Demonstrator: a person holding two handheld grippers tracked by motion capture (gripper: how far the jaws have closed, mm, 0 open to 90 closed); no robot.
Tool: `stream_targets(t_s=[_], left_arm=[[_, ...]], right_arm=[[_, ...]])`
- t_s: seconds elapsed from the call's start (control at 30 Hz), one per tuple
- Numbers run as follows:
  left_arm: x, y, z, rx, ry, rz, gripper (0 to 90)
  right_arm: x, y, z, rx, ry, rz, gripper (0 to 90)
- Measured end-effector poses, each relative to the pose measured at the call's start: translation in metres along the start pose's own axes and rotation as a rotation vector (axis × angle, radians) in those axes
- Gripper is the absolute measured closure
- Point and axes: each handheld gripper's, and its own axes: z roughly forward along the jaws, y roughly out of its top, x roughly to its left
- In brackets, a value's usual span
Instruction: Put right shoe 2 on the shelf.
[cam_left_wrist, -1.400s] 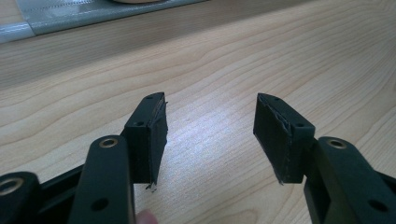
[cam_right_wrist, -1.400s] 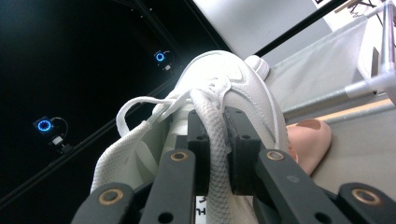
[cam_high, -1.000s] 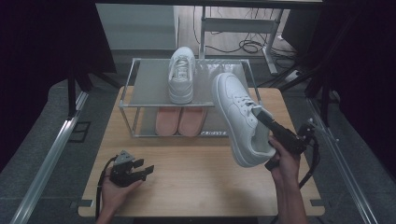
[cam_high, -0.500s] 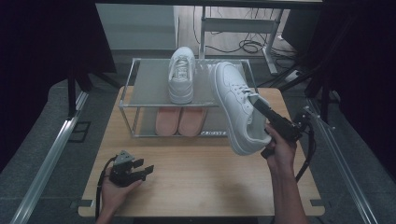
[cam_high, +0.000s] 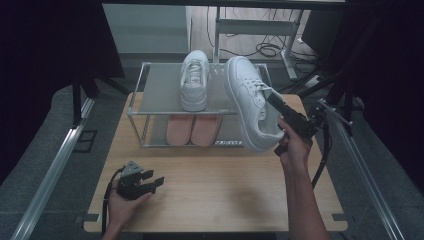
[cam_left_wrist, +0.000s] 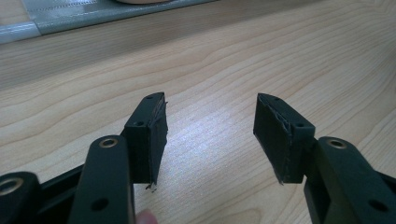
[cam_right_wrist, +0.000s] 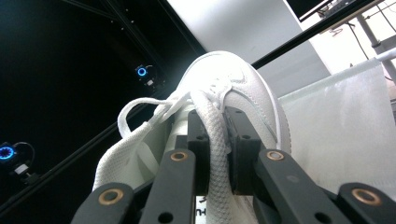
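1. We carry a white shoe (cam_high: 249, 107) in the right gripper (cam_high: 286, 116), its jaws clamped on the padded collar at the shoe's opening; the shoe hangs tilted in the air at the right front of the rack (cam_high: 143, 102), toe toward the top shelf.
2. The matching shoe (cam_high: 194, 80) stands on that shelf; pink slippers (cam_high: 192, 130) lie below.
3. Our left gripper (cam_high: 141, 181) rests low over the bench (cam_high: 215, 190), jaws wide and empty.
4. Next, we judge, we level the shoe and set it beside its mate.
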Motion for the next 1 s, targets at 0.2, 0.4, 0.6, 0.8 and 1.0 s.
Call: stream_targets(t_s=[0.2, 0.4, 0.6, 0.8, 1.0], left_arm=[[0.001, 0.000, 0.000, 0.001, -0.003, -0.001, 45.1], [0.001, 0.000, 0.000, 0.003, -0.003, -0.004, 45.1], [0.002, -0.001, 0.000, 0.002, -0.006, -0.004, 45.1], [0.003, -0.001, -0.001, -0.002, -0.005, -0.010, 45.1], [0.004, -0.001, -0.001, -0.002, -0.007, -0.005, 45.1]], right_arm=[[0.004, 0.006, 0.019, 0.013, -0.023, 0.002, 81.3], [0.006, 0.010, 0.037, 0.008, -0.040, 0.017, 81.3], [0.010, 0.016, 0.055, 0.007, -0.066, 0.014, 81.3], [0.013, 0.020, 0.074, 0.013, -0.109, 0.010, 81.3], [0.012, 0.020, 0.096, 0.030, -0.169, 0.016, 81.2]])
